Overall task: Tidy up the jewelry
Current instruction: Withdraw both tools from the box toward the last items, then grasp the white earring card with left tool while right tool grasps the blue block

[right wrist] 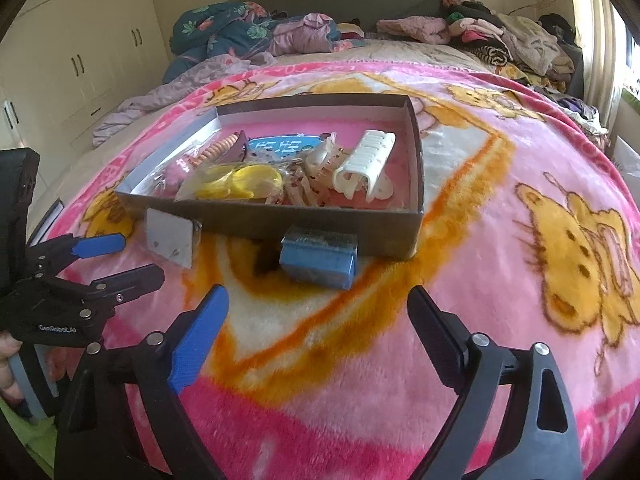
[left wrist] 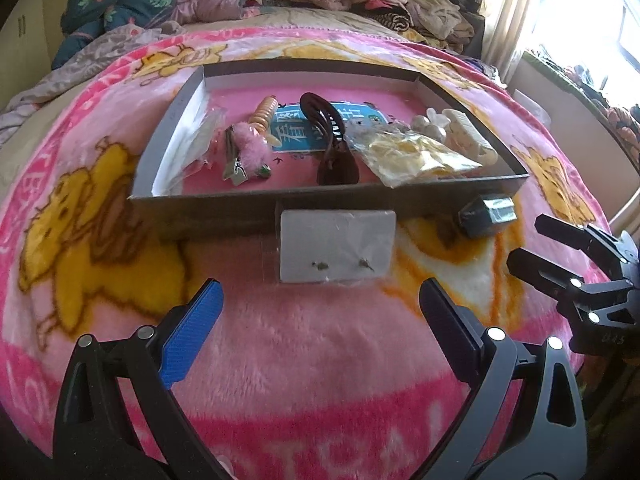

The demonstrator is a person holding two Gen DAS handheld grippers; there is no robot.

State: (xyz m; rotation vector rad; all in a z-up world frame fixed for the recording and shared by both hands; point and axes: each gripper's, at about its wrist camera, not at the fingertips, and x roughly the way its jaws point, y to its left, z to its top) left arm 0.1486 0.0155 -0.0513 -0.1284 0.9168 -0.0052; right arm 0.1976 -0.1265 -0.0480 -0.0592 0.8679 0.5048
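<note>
Both grippers, left and right, stand apart and empty above blanket, near box.

I count one shallow cardboard box on one pink blanket, and outside the box lie two items: one white earring card carrying two small studs, and one small blue box. Inside the box I count one brown hair claw, one white hair claw, one clear bag of yellow rings, one pink fluffy clip and one beige ribbed clip; the tangle of smaller pale clips beside the white claw cannot be counted. I carry two grippers, one per hand, each with two fingers.
</note>
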